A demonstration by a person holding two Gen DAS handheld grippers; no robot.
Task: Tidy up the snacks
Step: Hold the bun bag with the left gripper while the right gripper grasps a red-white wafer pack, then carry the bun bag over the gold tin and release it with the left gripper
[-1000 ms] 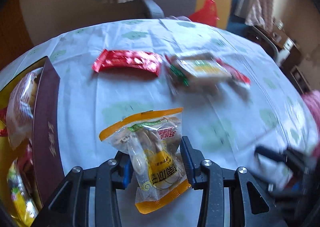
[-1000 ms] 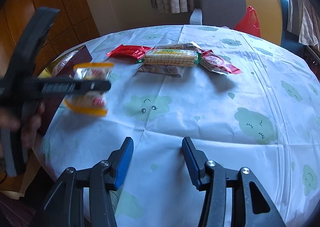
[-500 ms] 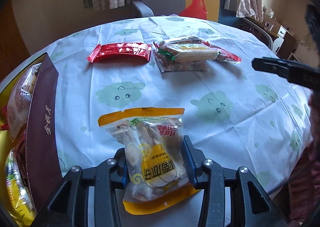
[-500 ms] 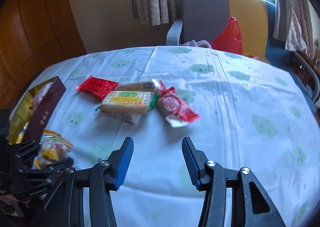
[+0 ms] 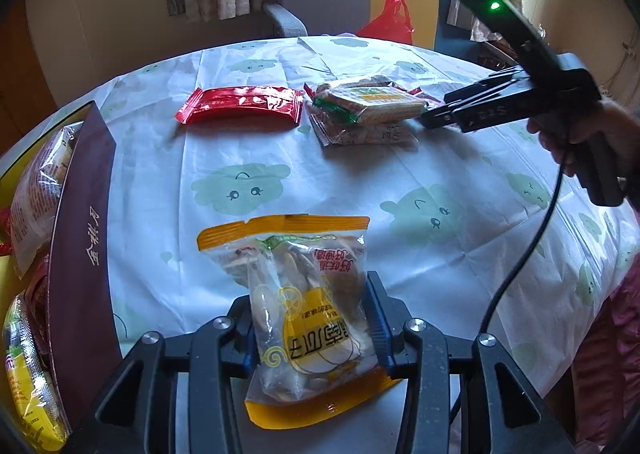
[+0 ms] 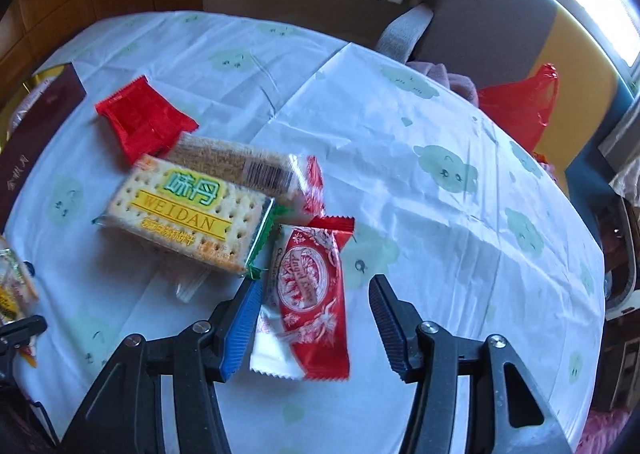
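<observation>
My left gripper (image 5: 312,318) is shut on a clear snack bag with orange edges (image 5: 304,294), held above the table near the snack box (image 5: 80,238). My right gripper (image 6: 316,318) is open, its fingers either side of a red and white wafer packet (image 6: 308,294) lying on the table. Beside that packet lie a Weidan cracker pack (image 6: 188,210), a brown bar pack (image 6: 240,166) and a red foil packet (image 6: 144,118). The right gripper also shows in the left wrist view (image 5: 432,118), at the cracker pile (image 5: 368,102).
The dark maroon box with yellow lining holds several snack packs (image 5: 36,182) at the table's left edge. The round table has a white cloth with green clouds (image 6: 440,190). A grey chair (image 6: 480,14) and a red plastic bag (image 6: 524,106) stand behind it.
My right gripper has moved forward and down to the snack pile, now straddling the red and white wafer packet. My left gripper still holds the orange-edged bag, nearly in place.
</observation>
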